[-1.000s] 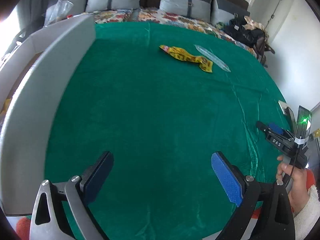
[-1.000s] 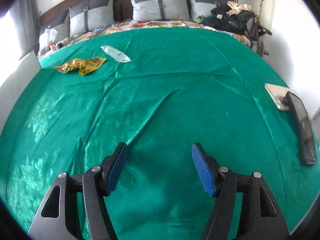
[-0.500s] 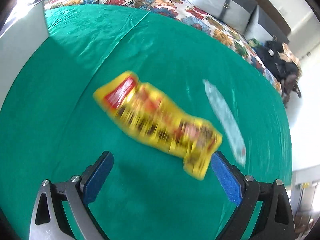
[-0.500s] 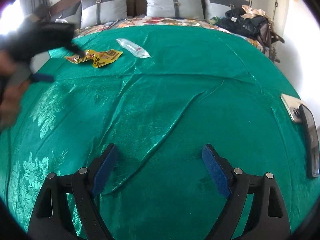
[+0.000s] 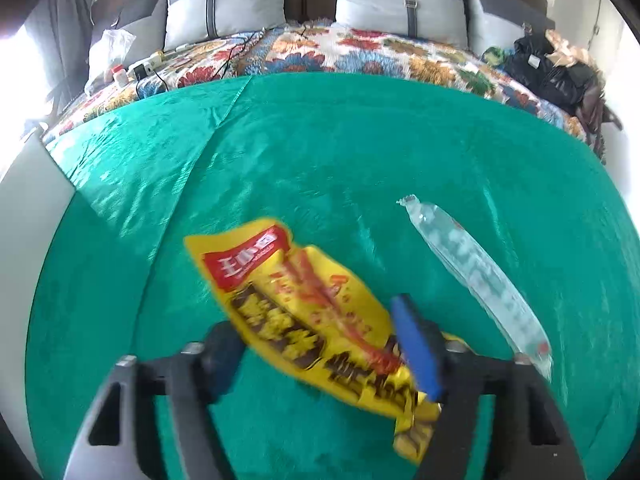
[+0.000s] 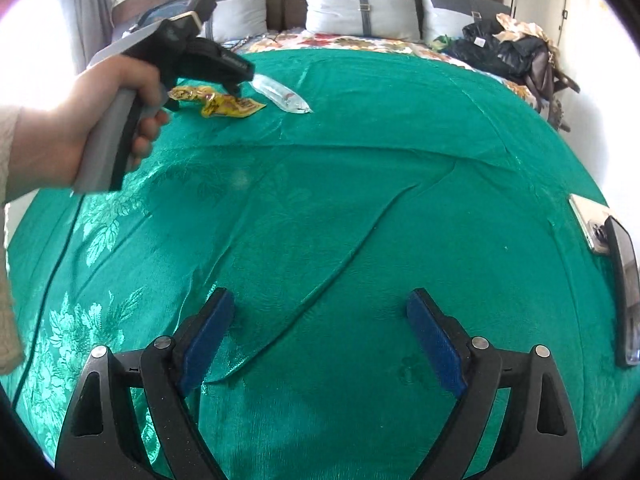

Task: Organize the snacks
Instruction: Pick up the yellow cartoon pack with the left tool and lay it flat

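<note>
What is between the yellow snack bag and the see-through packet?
Only bare green cloth lies between the yellow snack bag and the clear packet, seen in the left wrist view.

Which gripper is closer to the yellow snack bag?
Left. The left gripper is right at the yellow snack bag, fingers closing around it. The right gripper hangs open over bare green cloth, far away.

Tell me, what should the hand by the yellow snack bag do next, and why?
Probably finish the squeeze. The left gripper has the yellow snack bag between its blue pads, and its jaws are closing, but a firm pinch isn't clear yet. The clear packet lies apart beside it. The right gripper is opening over bare green cloth.
</note>
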A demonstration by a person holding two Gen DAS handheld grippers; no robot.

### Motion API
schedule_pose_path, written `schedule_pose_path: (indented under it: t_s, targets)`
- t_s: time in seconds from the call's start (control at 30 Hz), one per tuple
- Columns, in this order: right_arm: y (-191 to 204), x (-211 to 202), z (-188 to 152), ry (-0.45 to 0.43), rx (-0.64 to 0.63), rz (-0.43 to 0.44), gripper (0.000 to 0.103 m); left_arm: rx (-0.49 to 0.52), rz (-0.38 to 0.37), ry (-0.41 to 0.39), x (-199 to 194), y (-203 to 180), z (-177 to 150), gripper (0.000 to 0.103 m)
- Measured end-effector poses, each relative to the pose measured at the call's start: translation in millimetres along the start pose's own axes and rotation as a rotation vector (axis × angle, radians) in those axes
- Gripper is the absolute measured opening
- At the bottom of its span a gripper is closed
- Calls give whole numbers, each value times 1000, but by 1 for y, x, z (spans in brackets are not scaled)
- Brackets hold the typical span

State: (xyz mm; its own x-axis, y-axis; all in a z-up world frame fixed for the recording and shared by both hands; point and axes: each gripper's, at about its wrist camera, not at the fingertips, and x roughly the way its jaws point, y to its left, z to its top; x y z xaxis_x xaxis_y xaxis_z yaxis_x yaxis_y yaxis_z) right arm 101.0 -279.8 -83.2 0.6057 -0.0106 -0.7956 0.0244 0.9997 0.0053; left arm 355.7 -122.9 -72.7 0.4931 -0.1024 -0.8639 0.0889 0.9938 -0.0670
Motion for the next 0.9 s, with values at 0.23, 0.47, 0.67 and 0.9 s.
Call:
schedule_pose_path:
  t_s: [0.23,0.47,0.67,0.9]
  targets:
    - [0,0,0,0,0,0,92,105,-263,163,-43,68,-48,41]
    - [1,0,1,2,9,-10,93,83,-26,154,-78,141,-58,72]
    - [1,0,2,2,9,-12,94,-19,-34,131,-68,116,-75,85]
    - [1,0,2,2,10,-10,94,-27,79,59,-59,75,-95,98]
